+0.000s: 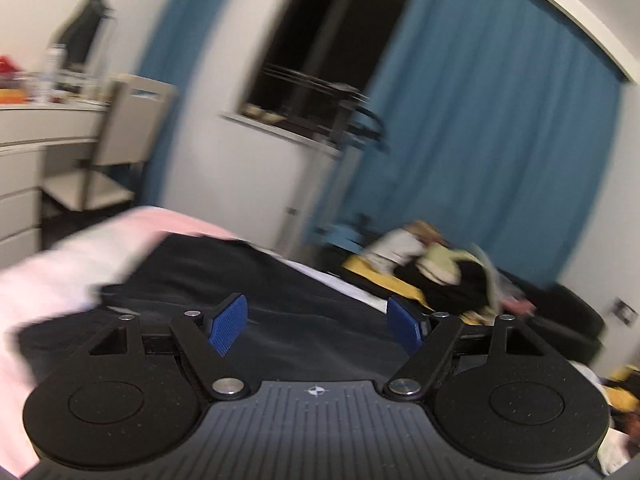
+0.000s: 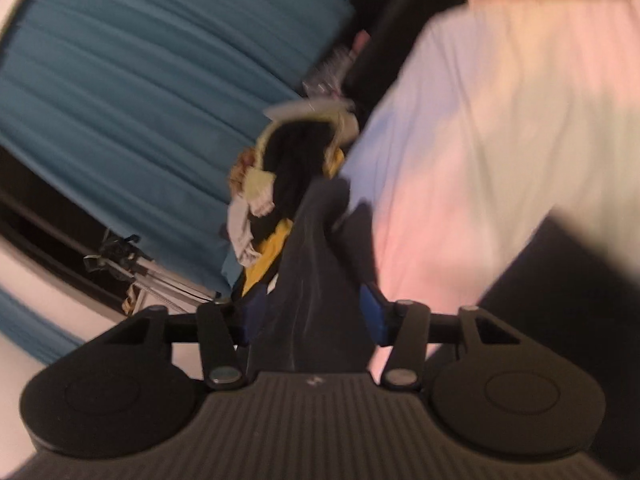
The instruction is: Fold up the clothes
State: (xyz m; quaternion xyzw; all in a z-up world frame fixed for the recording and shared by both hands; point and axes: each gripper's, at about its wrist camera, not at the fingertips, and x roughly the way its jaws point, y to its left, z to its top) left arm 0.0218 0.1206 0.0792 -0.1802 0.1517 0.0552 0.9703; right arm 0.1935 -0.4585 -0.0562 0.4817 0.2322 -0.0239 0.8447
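In the left wrist view, a white desk point(image 1: 48, 112) stands at the far left with a pale chair point(image 1: 120, 140) beside it, and blurred items sit on its top. Below, a pink bed sheet point(image 1: 52, 264) carries a dark garment point(image 1: 248, 280) spread across it. The left claw point(image 1: 318, 326) hovers over this garment with its blue pads point(image 1: 228, 324) spread wide and nothing between them. A dark window point(image 1: 320, 48) sits above, and a blue curtain point(image 1: 500, 120) hangs to the right. A pile of mixed clothes point(image 1: 436, 272) lies on the bed beyond the garment. In the right wrist view, which is rolled and motion-blurred, the curtain point(image 2: 140, 80) fills the left, the clothes pile point(image 2: 280, 184) sits at centre, and the sheet point(image 2: 480, 140) fills the right. The right claw point(image 2: 314, 316) pinches a fold of the dark garment point(image 2: 316, 280), which runs forward from between its pads point(image 2: 372, 312).
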